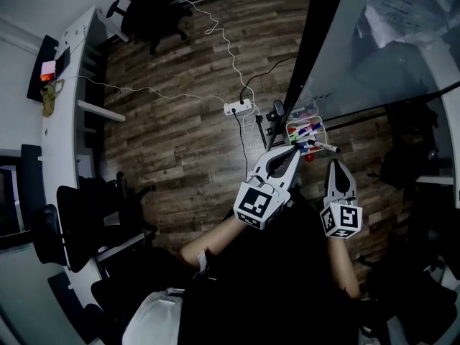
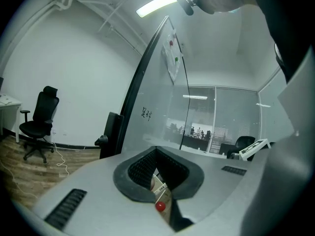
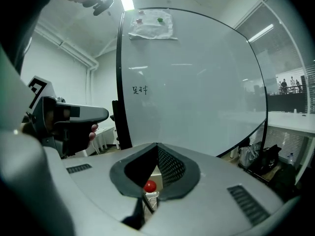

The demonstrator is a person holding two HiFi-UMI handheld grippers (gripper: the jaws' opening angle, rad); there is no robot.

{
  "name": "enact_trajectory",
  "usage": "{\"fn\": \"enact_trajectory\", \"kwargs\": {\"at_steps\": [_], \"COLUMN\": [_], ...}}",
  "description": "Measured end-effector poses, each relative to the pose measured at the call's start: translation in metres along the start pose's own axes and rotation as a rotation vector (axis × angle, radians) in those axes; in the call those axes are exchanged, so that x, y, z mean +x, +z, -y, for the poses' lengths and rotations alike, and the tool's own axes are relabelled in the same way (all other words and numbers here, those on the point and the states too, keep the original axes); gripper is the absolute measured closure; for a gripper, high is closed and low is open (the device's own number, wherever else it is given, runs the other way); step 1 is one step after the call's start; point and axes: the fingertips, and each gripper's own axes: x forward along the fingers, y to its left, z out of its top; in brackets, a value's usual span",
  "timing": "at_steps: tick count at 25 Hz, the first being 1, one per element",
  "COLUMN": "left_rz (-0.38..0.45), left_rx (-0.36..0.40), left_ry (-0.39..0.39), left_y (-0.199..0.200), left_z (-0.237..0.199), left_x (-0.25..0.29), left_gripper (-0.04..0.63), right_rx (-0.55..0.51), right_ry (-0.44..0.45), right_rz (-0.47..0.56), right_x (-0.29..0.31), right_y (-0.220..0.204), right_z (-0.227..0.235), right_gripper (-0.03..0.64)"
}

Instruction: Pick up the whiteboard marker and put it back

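Observation:
A clear tray [image 1: 305, 130] of coloured markers hangs at the foot of the whiteboard [image 1: 374, 56]. A black whiteboard marker [image 1: 321, 146] with a pale end lies across the tray's near edge. My left gripper [image 1: 293, 149] is shut, its tips right at the marker's left end; whether they touch it is unclear, and nothing shows between the jaws in the left gripper view. My right gripper [image 1: 335, 164] is shut and empty, just short of the marker. A small red ball [image 1: 309, 157] [image 2: 160, 206] [image 3: 150, 186] sits below the tray.
A power strip [image 1: 238, 108] and white cables lie on the wood floor. The whiteboard's dark frame post [image 1: 305, 56] stands left of the tray. Office chairs [image 1: 72, 228] and a long white desk [image 1: 65, 99] are on the left; a black bag [image 1: 406, 164] is on the right.

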Motion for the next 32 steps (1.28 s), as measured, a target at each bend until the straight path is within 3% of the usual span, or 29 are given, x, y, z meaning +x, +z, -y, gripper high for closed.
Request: {"fn": "enact_trajectory", "kwargs": {"at_steps": [16,32], "left_rz": [0.030,0.054], "left_rx": [0.010,0.025], "left_ry": [-0.092,-0.070], "left_y": [0.017,0.029], "left_z": [0.004,0.033], "left_x": [-0.045,-0.043], "left_gripper": [0.588,0.588], "right_rx": [0.004,0.006], "right_ry": [-0.082,-0.031], "right_rz": [0.083,0.131], "right_x": [-0.042,-0.073], "right_y": [0.034,0.055], "right_z": [-0.049,-0.042], "right_gripper": [0.603,0.603]}}
